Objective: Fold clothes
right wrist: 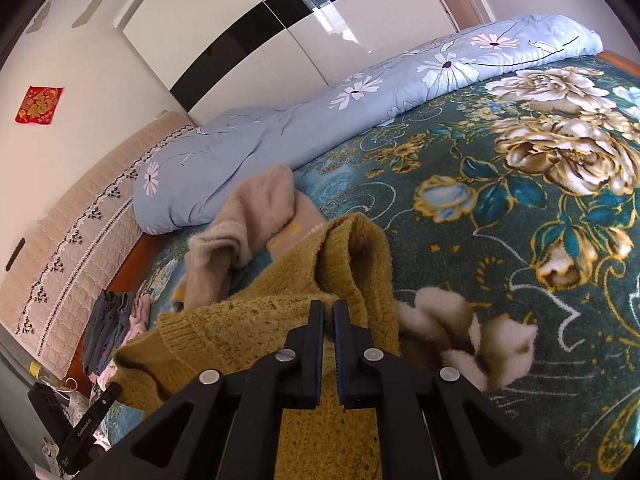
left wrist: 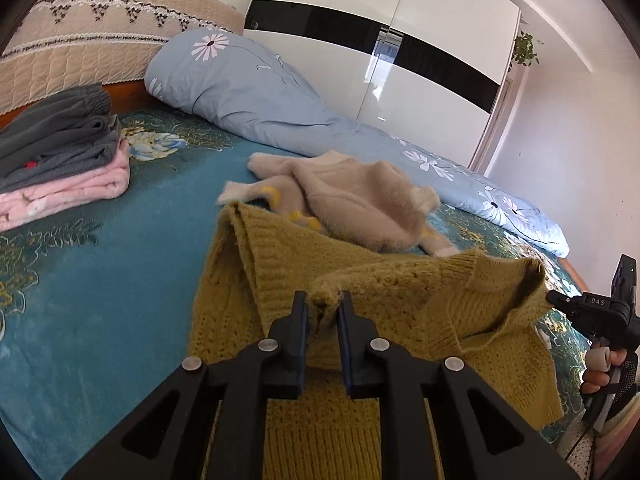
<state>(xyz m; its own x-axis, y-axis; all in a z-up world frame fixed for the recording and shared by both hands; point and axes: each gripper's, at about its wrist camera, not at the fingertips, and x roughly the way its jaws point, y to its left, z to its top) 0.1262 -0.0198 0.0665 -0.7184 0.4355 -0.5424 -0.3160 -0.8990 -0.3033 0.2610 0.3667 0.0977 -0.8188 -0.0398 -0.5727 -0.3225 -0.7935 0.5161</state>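
Observation:
A mustard knitted sweater (left wrist: 400,280) hangs stretched between my two grippers above the teal floral bedspread (left wrist: 100,300). My left gripper (left wrist: 323,300) is shut on a bunched bit of its upper edge. My right gripper (right wrist: 328,308) is shut on the sweater (right wrist: 248,320) at the other shoulder, with knit pinched between its pads. In the left wrist view the right gripper (left wrist: 560,300) shows at the far right, with fabric pulled to its tip. The lower part of the sweater drapes down under both grippers.
A beige fuzzy sweater (left wrist: 360,196) lies crumpled just beyond the mustard one. A folded stack of grey and pink clothes (left wrist: 60,152) sits at the left by the headboard (left wrist: 80,40). A rolled blue floral duvet (left wrist: 248,88) lines the far side before a white wardrobe (left wrist: 380,40). A cream fluffy piece (right wrist: 460,328) lies to the right.

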